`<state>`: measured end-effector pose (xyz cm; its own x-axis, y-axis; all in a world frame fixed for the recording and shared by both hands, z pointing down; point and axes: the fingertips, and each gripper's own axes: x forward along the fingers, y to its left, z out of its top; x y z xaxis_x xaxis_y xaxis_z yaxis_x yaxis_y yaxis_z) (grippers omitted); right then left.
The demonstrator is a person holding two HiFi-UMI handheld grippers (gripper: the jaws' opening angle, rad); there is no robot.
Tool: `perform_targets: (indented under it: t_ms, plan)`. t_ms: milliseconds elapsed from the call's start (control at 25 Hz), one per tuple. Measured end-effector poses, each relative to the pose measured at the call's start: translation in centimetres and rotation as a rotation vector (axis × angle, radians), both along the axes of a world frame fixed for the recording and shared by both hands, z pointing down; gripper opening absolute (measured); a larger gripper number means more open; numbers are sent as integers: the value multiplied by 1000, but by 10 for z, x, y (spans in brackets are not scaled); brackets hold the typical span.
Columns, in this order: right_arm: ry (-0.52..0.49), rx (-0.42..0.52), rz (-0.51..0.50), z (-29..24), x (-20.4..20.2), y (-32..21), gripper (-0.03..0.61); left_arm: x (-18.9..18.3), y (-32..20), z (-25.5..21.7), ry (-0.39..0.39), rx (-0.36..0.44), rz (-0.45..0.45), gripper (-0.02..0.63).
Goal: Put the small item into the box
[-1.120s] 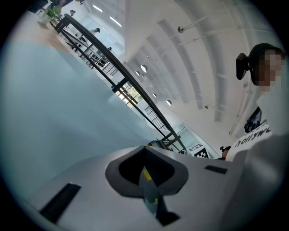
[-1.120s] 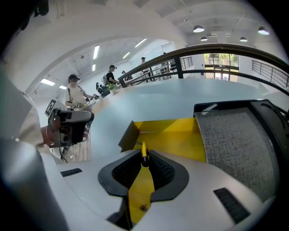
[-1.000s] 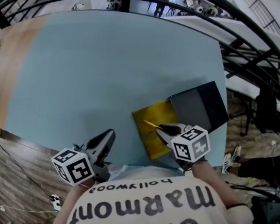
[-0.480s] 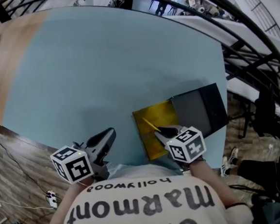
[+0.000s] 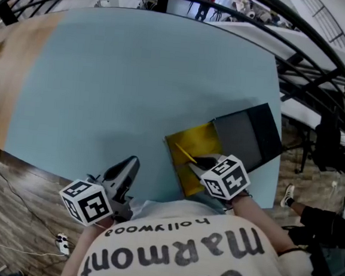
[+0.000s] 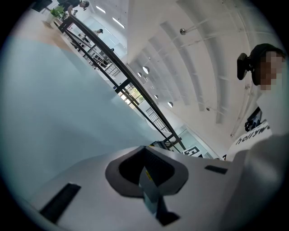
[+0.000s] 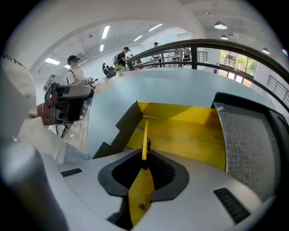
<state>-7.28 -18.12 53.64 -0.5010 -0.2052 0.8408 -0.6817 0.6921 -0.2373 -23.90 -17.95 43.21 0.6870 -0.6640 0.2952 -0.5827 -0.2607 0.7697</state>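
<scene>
An open box (image 5: 192,165) with a yellow inside (image 7: 189,131) lies at the table's near right, and its dark lid (image 5: 245,133) with a grey lining (image 7: 241,140) is folded back to the right. My right gripper (image 5: 199,162) hovers over the yellow inside, shut on a thin yellow strip (image 5: 185,153) that sticks forward out of the jaws (image 7: 145,134). My left gripper (image 5: 128,165) is at the table's front edge, left of the box. It is shut with nothing in it (image 6: 146,169) and points up and away.
The light blue table (image 5: 142,77) stretches far and left of the box. A wooden floor strip (image 5: 3,83) lies at the left. Black railings (image 5: 311,62) curve round the back and right. People stand far behind.
The right gripper has shifted a little left and toward me with the yellow strip still in it. The left gripper has barely moved.
</scene>
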Motion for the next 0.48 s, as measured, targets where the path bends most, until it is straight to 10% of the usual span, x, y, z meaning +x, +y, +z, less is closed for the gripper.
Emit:
perform_targets:
  t_ms: [480]
  plan:
    - [54,-30,-73,9,0,8,72,1,9,4,-4,-12,-22,2]
